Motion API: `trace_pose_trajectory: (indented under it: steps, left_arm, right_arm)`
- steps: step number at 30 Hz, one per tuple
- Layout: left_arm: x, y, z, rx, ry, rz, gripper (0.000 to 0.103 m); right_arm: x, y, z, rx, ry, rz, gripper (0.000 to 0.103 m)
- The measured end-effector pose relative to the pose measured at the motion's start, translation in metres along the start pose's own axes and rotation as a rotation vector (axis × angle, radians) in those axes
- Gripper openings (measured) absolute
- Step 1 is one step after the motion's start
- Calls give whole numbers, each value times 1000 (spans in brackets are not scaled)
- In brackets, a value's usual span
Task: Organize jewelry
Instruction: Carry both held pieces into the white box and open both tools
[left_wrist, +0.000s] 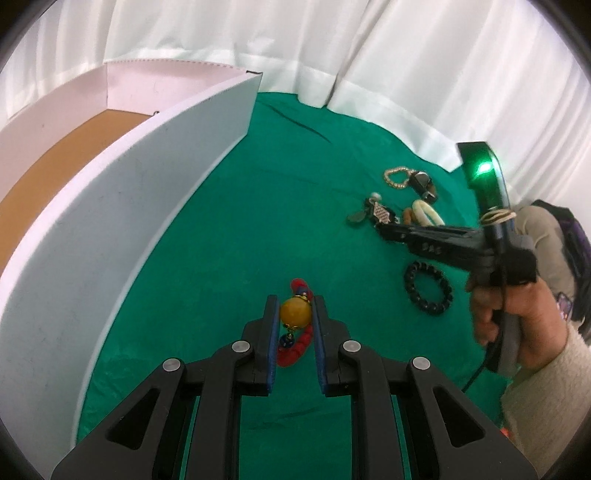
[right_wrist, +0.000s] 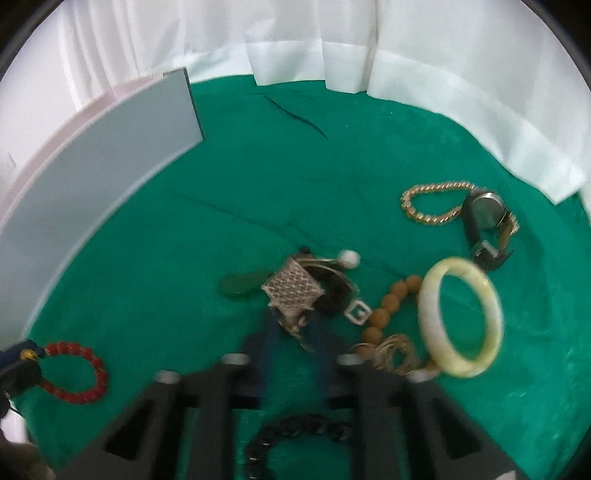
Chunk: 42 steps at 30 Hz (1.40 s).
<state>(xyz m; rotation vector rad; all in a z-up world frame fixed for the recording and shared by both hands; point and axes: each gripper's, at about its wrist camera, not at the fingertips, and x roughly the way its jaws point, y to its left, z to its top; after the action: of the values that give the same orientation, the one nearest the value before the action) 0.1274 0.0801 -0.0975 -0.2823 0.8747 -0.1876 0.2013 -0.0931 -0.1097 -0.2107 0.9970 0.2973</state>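
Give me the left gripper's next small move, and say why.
Probably lift and carry toward the white box: the left gripper is shut on the red bead bracelet at its yellow bead, just above the green cloth, and the box stands open beside it.

A red beaded bracelet with a large amber-yellow bead (left_wrist: 294, 313) and a small blue drop hangs above the green cloth, the yellow bead pinched between two blue pads beside the tall white box wall. Farther off on the cloth, a silvery lattice diamond-shaped pendant (right_wrist: 293, 290) sits at the tips of the other closed pads, among a dark green leaf-shaped piece (right_wrist: 242, 283), a white pearl (right_wrist: 350, 258) and a white square buckle (right_wrist: 357, 312). Nearby lie a pale jade bangle (right_wrist: 461, 317) tilted on edge, a string of tan wooden beads (right_wrist: 388, 306), a gold chain bracelet (right_wrist: 430, 206), a dark wristwatch (right_wrist: 487, 221) and a black bead bracelet (left_wrist: 428, 293).
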Motion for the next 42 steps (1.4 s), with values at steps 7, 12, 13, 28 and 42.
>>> trace_pose_trajectory:
  steps: [7,12,13,28,42]
  left_arm:
    - [-20,0,3,-7,-33,-21,15]
    - [-44,-2,3,-15,-58,-32,15]
    - [-49,-2,3,-18,-62,-33,15]
    - [-151,15,21,-94,-174,-96,15]
    - [-215,130,61,-184,-292,153,15]
  right_arm:
    - [-74,-27,-2,136,-116,197,3]
    - [-114,-41,7,169,-176,292,3]
    - [-125,-41,5,168,-191,310,3]
    - [-208,12,29,71,-327,460,3]
    - [-202,180,99,-149,-307,658,3]
